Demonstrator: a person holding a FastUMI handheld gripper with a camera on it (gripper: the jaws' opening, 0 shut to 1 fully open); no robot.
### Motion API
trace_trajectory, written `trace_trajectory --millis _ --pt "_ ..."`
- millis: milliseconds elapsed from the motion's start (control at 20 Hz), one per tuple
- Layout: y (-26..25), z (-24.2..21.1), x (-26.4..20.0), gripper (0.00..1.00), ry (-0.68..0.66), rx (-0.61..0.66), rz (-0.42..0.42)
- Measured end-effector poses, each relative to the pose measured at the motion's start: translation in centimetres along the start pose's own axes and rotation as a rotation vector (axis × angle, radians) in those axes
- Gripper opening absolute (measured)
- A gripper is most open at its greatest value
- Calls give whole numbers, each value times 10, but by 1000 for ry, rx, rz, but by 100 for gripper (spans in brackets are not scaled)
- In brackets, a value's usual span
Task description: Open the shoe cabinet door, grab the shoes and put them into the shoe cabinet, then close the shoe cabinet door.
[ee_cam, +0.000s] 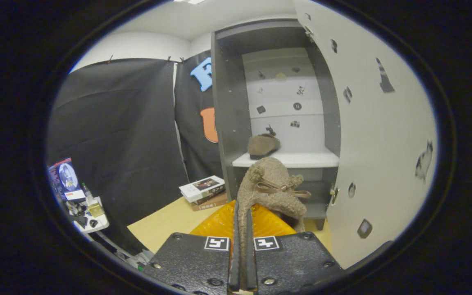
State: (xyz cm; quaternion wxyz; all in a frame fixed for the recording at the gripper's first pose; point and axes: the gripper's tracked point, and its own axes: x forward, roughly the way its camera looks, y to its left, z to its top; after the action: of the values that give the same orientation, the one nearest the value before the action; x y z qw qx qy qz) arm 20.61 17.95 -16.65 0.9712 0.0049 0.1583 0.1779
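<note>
The gripper (pixel 241 246) has its two fingers pressed close together, pinching the fuzzy tan slipper (pixel 271 186) by the thin rear edge of its collar. The slipper stands up just ahead of the fingers, its brown ribbon bow (pixel 279 188) showing. This grip lets the shoe hang free so it can be carried forward. Beyond it, the grey shoe cabinet (pixel 223 114) stands with its white door (pixel 379 143) swung wide open to the right, leaving the way in clear. The matching second slipper (pixel 262 145) already rests on the white shelf (pixel 301 159), towards its left end, so room remains beside it. A stack of books (pixel 203 189) lies on the wooden table (pixel 166 223) left of the cabinet.
</note>
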Motion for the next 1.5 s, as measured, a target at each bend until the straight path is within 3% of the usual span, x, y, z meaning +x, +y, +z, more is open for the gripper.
trace_trajectory --millis 400,650,1050,1250,1500 --pt "-22 111 15 9 -45 -71 -115" --pt "-41 149 41 9 -68 -77 -201" --pt "-84 152 151 9 25 -46 -232" --pt "-130 121 213 9 124 -77 -313" --pt "-172 115 268 9 82 -171 -381"
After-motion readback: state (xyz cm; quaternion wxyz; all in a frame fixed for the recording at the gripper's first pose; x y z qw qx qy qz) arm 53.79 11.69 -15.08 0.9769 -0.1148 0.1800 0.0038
